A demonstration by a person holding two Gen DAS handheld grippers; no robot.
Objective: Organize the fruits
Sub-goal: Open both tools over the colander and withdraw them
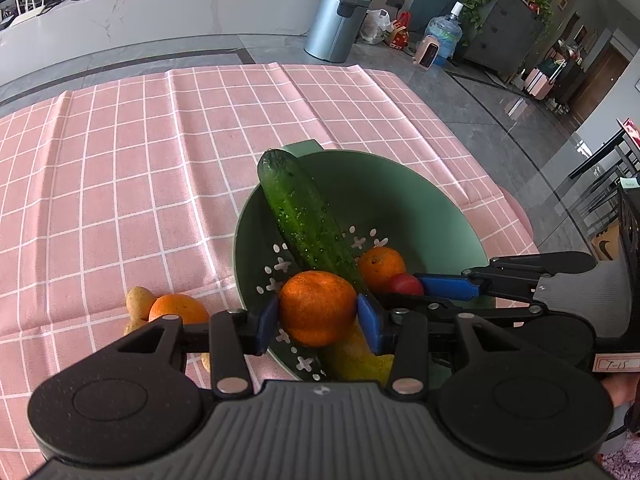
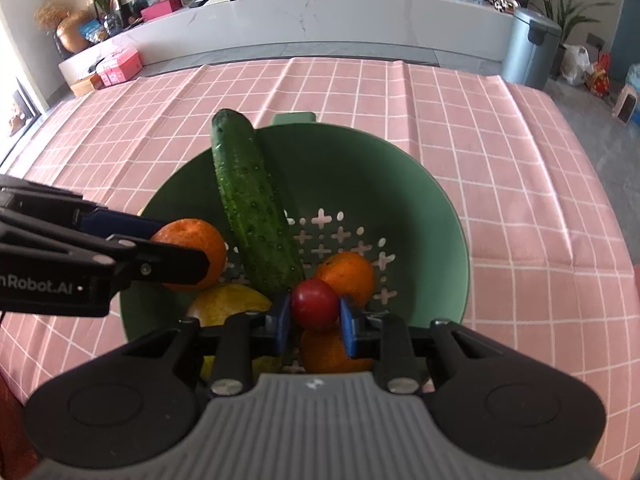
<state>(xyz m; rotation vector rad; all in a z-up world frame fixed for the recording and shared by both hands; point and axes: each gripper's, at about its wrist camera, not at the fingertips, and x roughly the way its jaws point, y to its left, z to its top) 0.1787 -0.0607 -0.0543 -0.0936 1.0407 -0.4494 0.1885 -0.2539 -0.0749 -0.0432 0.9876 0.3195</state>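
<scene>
A green colander bowl [image 1: 420,200] [image 2: 400,184] stands on the pink checked cloth, with a cucumber [image 1: 304,216] [image 2: 252,216] leaning over its far rim. My left gripper [image 1: 317,320] [image 2: 182,254] is shut on an orange [image 1: 316,308] [image 2: 196,236] over the bowl's left side. My right gripper [image 2: 314,322] [image 1: 412,285] is shut on a small red tomato [image 2: 314,304] [image 1: 406,283] over the near part of the bowl. Inside lie two more oranges [image 2: 346,278], [image 2: 332,354] and a yellow fruit [image 2: 228,300] [image 1: 360,356].
Left of the bowl on the cloth [image 1: 120,160] lie another orange [image 1: 180,308] and a knobbly pale-brown potato-like piece [image 1: 139,300]. The table's right edge [image 1: 500,184] drops to a grey floor. A grey bin [image 1: 336,24] and a white counter [image 1: 160,12] stand beyond.
</scene>
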